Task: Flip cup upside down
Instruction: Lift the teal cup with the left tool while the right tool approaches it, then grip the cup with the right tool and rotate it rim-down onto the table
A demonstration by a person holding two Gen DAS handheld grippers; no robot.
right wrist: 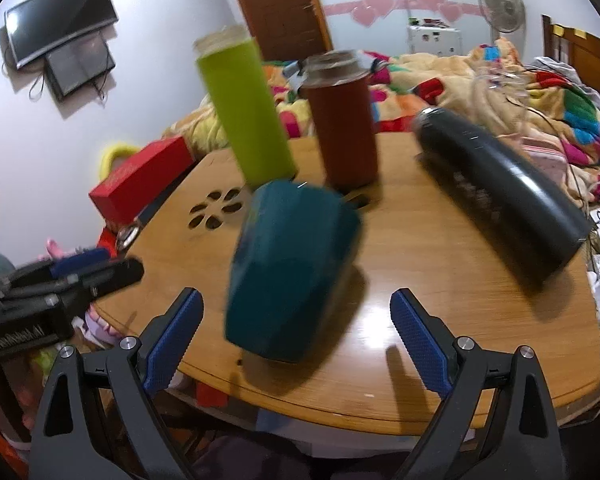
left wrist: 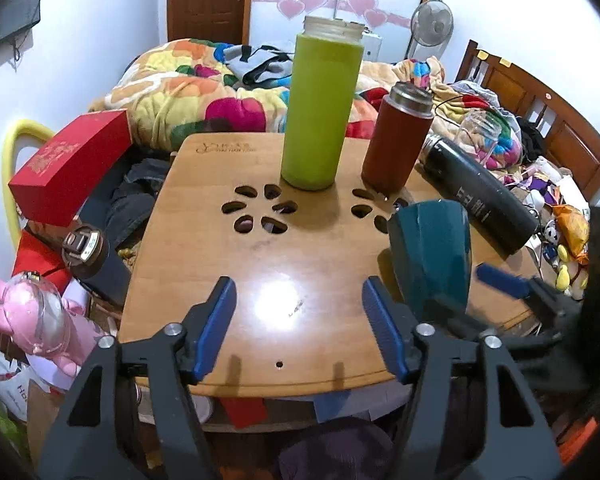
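Teal cup (right wrist: 292, 272) sits on the wooden table (right wrist: 440, 320) near its front edge, wide end down, tilted/blurred in the right wrist view, centred ahead of the right gripper (right wrist: 296, 336), whose jaws are wide open w/ nothing held. Left gripper (left wrist: 300, 320) is also open and empty over bare tabletop, cup to its right. Behind the cup: green bottle (right wrist: 244, 108) and red flask (right wrist: 344, 120) upright, black flask (right wrist: 500, 184) lying on its side to the right; open room is the front-left of table.
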